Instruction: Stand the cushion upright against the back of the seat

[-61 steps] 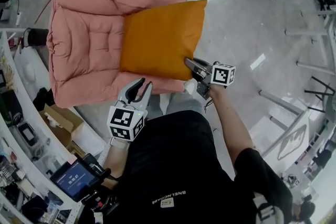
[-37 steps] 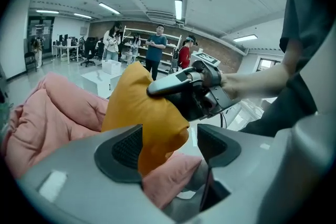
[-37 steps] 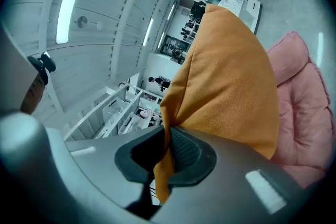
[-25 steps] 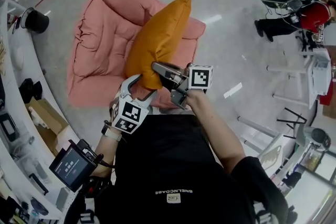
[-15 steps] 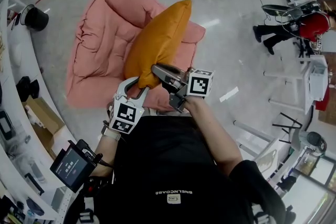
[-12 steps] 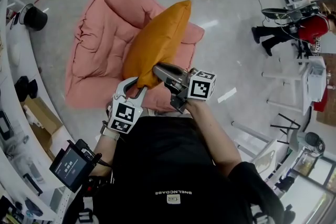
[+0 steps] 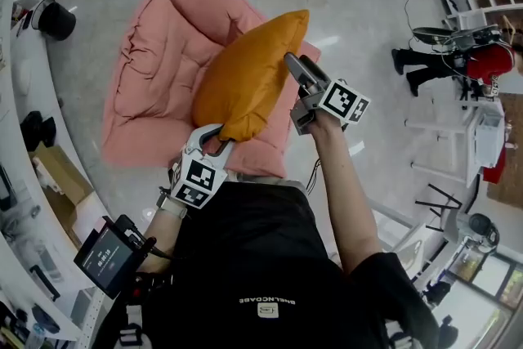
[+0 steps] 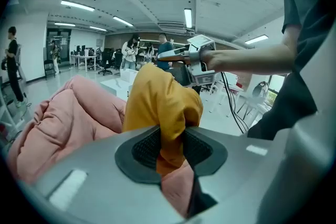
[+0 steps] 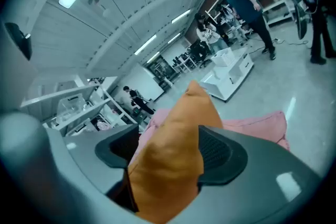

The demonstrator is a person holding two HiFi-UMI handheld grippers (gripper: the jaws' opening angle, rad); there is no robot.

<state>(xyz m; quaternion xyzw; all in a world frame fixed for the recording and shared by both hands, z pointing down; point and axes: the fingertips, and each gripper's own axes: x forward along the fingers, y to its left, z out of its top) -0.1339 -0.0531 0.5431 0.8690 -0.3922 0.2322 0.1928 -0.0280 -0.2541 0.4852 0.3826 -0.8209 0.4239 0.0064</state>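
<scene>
- The cushion is held tilted over the seat's front edge, clear of its back.
- Its lower corner is pinched by the left gripper, whose jaws have just been closing.
- The right gripper's jaws have just been opening, with the cushion's edge loose between them.
- Regripping is judged in hand; a fresh hold and a backward push are called for.

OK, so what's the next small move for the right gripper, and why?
Probably close the right gripper on the upper edge of the cushion. Its jaws have just been opening and straddle that edge unclamped, while the left gripper is shut on the lower corner. A second grip would let both tip it against the back of the pink seat.
</scene>
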